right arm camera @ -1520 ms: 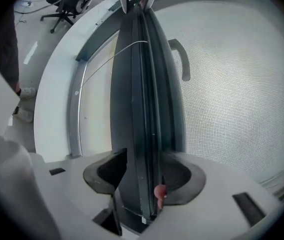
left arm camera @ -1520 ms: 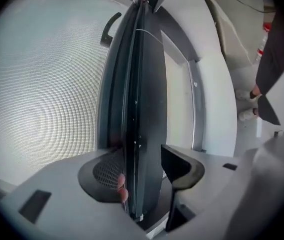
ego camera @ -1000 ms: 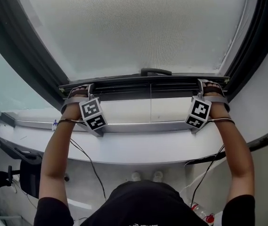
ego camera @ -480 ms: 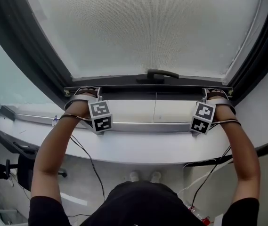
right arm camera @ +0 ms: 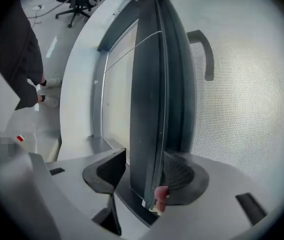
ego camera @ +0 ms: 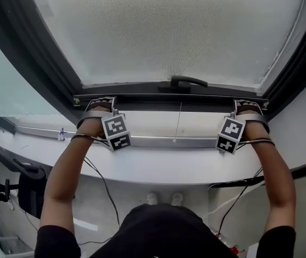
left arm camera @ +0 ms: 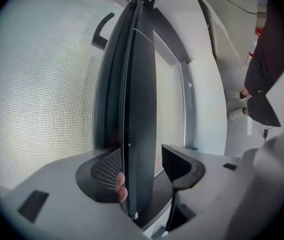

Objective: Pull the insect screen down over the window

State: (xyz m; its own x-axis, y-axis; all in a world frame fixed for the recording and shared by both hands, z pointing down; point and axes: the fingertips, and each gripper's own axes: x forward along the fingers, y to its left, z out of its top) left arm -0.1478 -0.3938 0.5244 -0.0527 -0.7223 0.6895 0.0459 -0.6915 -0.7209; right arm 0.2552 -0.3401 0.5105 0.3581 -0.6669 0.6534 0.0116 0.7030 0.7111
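Head view: insect screen (ego camera: 169, 31) mesh fills the upper frame. Its dark bottom bar (ego camera: 142, 99) runs across mid-frame, handle (ego camera: 187, 81) at centre. A pale strip shows between the bar and the window sill (ego camera: 158, 165) below. On the bar's left end, left gripper (ego camera: 101, 102); on its right end, right gripper (ego camera: 248, 104). Both sets of fingers clamp the bar, one finger each side.
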